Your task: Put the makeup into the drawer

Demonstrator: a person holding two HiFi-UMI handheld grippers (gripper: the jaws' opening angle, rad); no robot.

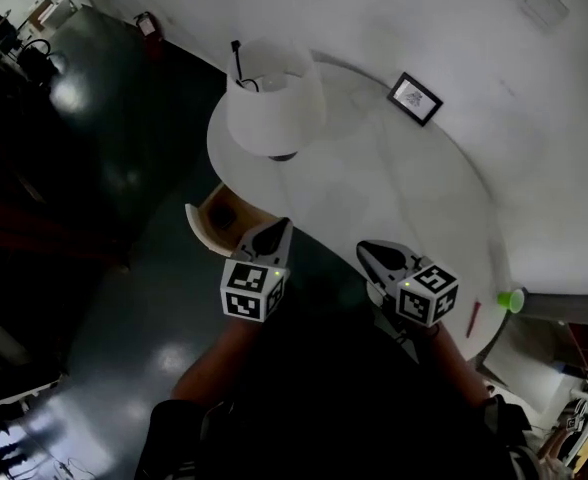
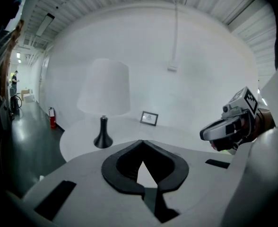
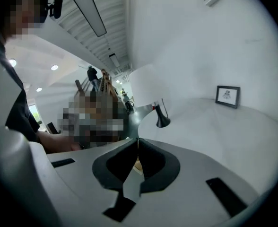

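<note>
Both grippers hang empty on the near side of the lamp [image 1: 274, 103], above the dark floor just off the edge of the white table [image 1: 404, 198]. The left gripper [image 1: 272, 236] has its jaws fully together, tips touching, with only bare table showing through the hollow behind them. The right gripper [image 1: 377, 255] is pinched shut the same way and holds nothing.

The likeliest makeup is a slim red stick [image 1: 471, 319]; it lies on the table rim well away from the lamp, on the person's right, close to a green cup [image 1: 512, 300]. It is too small to name with certainty. A tan piece [image 1: 214, 223] juts out from under the table edge just below the lamp, close by the left gripper; it may be the drawer, or a chair seat, and I cannot tell which. A frame [image 1: 415, 98] stands to the lamp's right, near the wall.

I judge the task barely begun: nothing has been picked up, and this is the approach before the first grasp.

The next move calls for the right gripper to part its jaws, travel away from the lamp towards the red stick, and come down along its length. The stick is thin and lies at the very rim, so a careless nudge could roll it off. The left gripper is better placed for the tan piece, if that proves to be the drawer.
</note>
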